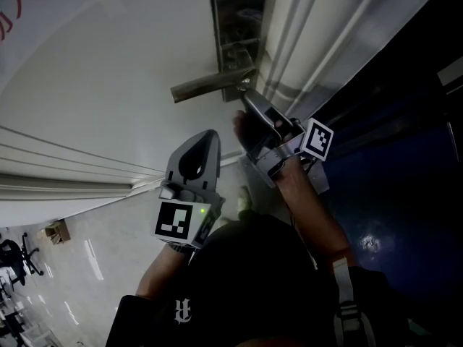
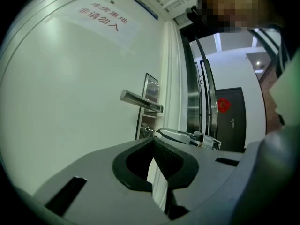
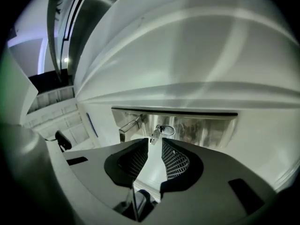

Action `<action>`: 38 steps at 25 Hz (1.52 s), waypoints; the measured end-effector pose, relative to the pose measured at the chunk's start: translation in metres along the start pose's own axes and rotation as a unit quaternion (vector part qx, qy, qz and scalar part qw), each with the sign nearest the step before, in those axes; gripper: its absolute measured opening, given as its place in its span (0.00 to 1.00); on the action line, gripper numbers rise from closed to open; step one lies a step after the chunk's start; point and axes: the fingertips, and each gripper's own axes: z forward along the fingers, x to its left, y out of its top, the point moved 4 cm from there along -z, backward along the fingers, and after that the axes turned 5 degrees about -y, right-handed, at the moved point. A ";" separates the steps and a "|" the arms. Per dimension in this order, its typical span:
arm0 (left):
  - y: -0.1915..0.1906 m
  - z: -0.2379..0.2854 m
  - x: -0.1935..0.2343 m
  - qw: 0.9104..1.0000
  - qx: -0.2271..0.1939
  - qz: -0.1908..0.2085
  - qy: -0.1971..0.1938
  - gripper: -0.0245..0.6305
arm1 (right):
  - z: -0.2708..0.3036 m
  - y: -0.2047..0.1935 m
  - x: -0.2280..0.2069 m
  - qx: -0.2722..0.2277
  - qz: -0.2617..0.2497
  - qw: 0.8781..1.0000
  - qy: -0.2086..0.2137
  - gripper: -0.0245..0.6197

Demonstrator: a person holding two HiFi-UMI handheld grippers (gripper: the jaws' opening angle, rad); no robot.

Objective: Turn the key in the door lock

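Grey left gripper (image 1: 208,134), right gripper (image 1: 245,97), black ribbed fingers (image 2: 171,158), black-and-white marker cubes (image 1: 177,221), dark shirt (image 1: 246,280)

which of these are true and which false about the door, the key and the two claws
1. A key sits in the lock plate. True.
2. The left claw grips the lever handle. False: it is held back from the door, with its jaws together on nothing.
3. The right claw has its jaws apart, with the key at their tips. True.
4. The door is black. False: it is white.
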 end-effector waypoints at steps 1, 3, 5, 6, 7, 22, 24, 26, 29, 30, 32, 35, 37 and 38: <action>0.000 0.000 -0.001 1.000 0.000 0.001 -0.002 0.05 | -0.004 0.001 0.001 0.001 -0.022 1.000 -0.009 0.14; 0.000 0.002 -0.004 1.000 -0.002 0.001 -0.007 0.05 | -0.010 0.003 0.005 0.007 -0.080 0.996 -0.031 0.14; -0.001 0.002 -0.007 1.000 -0.003 0.002 -0.011 0.05 | -0.012 0.004 0.012 0.019 -0.158 0.985 -0.060 0.14; -0.001 0.002 -0.008 1.000 -0.003 0.002 -0.012 0.05 | -0.013 0.004 0.017 0.026 -0.199 0.977 -0.075 0.14; 0.000 0.002 -0.009 1.000 -0.004 0.003 -0.013 0.05 | -0.013 0.004 0.021 0.031 -0.241 0.966 -0.090 0.14; 0.005 -0.009 -0.014 1.000 -0.014 0.012 -0.017 0.05 | 0.013 -0.036 0.035 0.114 -0.920 0.292 -0.235 0.17; 0.005 -0.011 -0.013 1.000 -0.012 0.010 -0.014 0.05 | 0.019 -0.036 0.030 0.109 -0.931 0.256 -0.236 0.17; 0.005 -0.012 -0.012 1.000 -0.012 0.008 -0.012 0.05 | 0.024 -0.034 0.026 0.103 -0.938 0.230 -0.240 0.17; 0.004 -0.014 -0.009 1.000 -0.013 0.005 -0.009 0.05 | 0.032 -0.030 0.024 0.088 -0.944 0.198 -0.249 0.17; 0.004 -0.015 -0.008 1.000 -0.013 0.004 -0.008 0.05 | 0.034 -0.029 0.023 0.084 -0.945 0.192 -0.250 0.17; 0.003 -0.016 -0.007 1.000 -0.015 0.004 -0.005 0.05 | 0.036 -0.029 0.023 0.079 -0.946 0.188 -0.253 0.17; 0.003 -0.017 -0.005 1.000 -0.018 0.003 -0.002 0.05 | 0.038 -0.027 0.021 0.079 -0.943 0.192 -0.259 0.12; 0.003 -0.017 -0.004 1.000 -0.017 0.002 -0.001 0.05 | 0.038 -0.027 0.021 0.082 -0.941 0.204 -0.259 0.11; 0.003 -0.017 -0.004 1.000 -0.016 0.000 -0.001 0.05 | 0.038 -0.027 0.022 0.082 -0.939 0.213 -0.259 0.11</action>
